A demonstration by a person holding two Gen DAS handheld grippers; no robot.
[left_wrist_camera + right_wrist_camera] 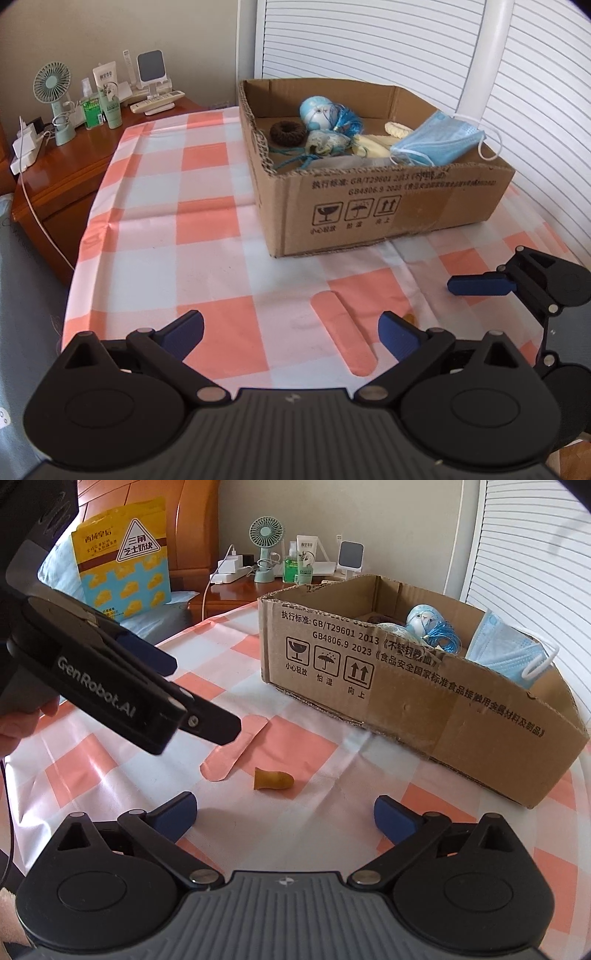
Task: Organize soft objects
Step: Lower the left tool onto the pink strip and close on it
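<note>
— Grippers?
— I read left gripper (pixel 291 334) and right gripper (pixel 285 816) both spread wide, holding nothing.
— Objects?
— Orange earplug (pixel 272 780) beside adhesive bandage (pixel 236 747) on checked tablecloth (pixel 314 746); face mask (pixel 506 651) in cardboard box (pixel 424 701).

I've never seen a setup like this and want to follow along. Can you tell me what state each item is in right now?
Left gripper: open, holding nothing.
Right gripper: open, holding nothing.
Brown cardboard box: open-topped, partly filled.
Blue pleated face mask: in the box, draped against its right wall.
Pink adhesive bandage strip: flat on the checked tablecloth, outside the box.
Small orange foam earplug: lying on its side, outside the box.
</note>
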